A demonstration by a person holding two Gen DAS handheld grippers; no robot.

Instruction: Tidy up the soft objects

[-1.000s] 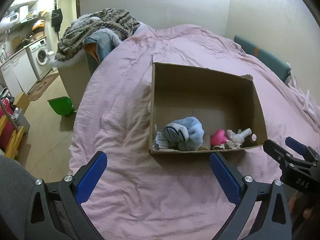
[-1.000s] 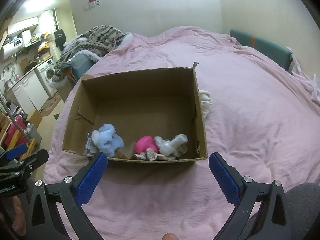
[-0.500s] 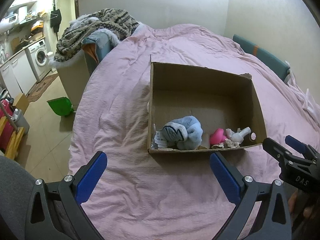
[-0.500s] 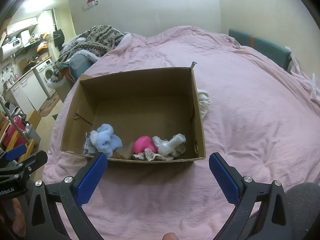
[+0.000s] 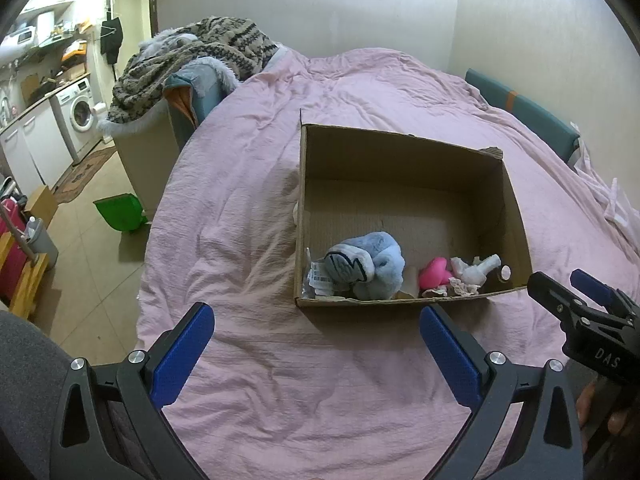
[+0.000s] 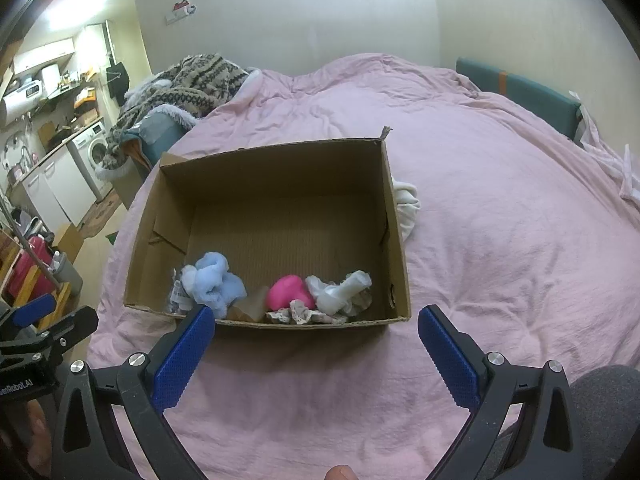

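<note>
An open cardboard box (image 5: 400, 160) (image 6: 276, 168) sits on a pink bed. Along its near wall lie a light blue plush toy (image 5: 364, 266) (image 6: 214, 282), a pink soft object (image 5: 434, 272) (image 6: 286, 292), a white cloth bundle (image 5: 476, 270) (image 6: 340, 290) and a lacy scrap (image 6: 298, 314). A white cloth (image 6: 406, 204) lies outside the box against its right wall. My left gripper (image 5: 316, 344) is open and empty, in front of the box. My right gripper (image 6: 316, 344) is open and empty, also in front of the box, and it shows in the left wrist view (image 5: 576, 300).
The pink duvet (image 5: 248, 200) covers the bed around the box. A pile of patterned blankets (image 5: 192, 60) lies at the far left corner. A green bin (image 5: 120, 212), a washing machine (image 5: 80, 116) and red items stand on the floor to the left. A teal headboard (image 5: 524, 116) is at the right.
Both grippers have drawn back slightly from the box, which sits a little higher in both views. Both stay open and empty. The objects in the box have not moved.
</note>
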